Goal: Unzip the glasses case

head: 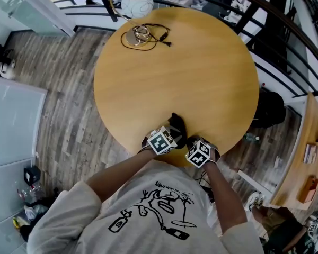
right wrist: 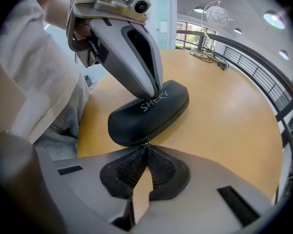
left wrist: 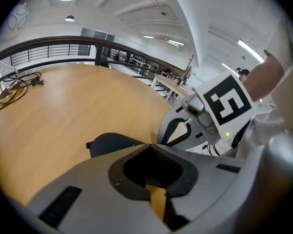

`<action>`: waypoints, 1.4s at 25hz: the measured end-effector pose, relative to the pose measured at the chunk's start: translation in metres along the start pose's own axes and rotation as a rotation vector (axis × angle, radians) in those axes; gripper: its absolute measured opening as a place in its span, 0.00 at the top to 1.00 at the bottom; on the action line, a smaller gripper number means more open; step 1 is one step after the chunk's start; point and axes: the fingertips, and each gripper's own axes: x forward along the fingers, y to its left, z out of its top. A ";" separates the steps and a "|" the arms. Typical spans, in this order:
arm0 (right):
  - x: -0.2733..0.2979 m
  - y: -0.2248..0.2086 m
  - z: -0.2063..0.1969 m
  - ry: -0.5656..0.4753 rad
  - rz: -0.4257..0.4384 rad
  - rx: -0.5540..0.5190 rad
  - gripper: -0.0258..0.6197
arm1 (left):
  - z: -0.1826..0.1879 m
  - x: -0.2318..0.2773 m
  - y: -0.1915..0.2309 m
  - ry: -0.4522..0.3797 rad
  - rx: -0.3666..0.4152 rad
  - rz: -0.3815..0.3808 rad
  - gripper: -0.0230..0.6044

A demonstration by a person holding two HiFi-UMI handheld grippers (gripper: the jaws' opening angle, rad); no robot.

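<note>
A round wooden table [head: 201,78] is set on a plank floor [head: 58,105]. A globe lamp [head: 137,2] and a coiled black cable [head: 146,36] are placed at its far edge, beside a dark railing [head: 106,3].

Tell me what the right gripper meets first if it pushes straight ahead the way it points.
The glasses case, at once: the right gripper has its jaws together right at the case's near end, apparently pinching the zipper pull.
</note>
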 end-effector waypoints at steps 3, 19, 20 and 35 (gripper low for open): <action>0.001 0.014 0.002 -0.008 0.039 0.014 0.92 | -0.003 -0.001 0.000 0.004 0.000 0.005 0.95; 0.002 0.008 0.008 -0.003 0.014 -0.054 0.92 | -0.009 0.003 -0.005 0.013 -0.031 -0.006 0.95; 0.001 0.005 0.009 -0.002 0.010 -0.058 0.92 | -0.009 0.003 -0.005 0.012 -0.033 -0.005 0.95; 0.005 -0.034 0.026 0.028 -0.038 -0.140 0.92 | -0.008 0.003 -0.004 0.002 -0.032 -0.004 0.95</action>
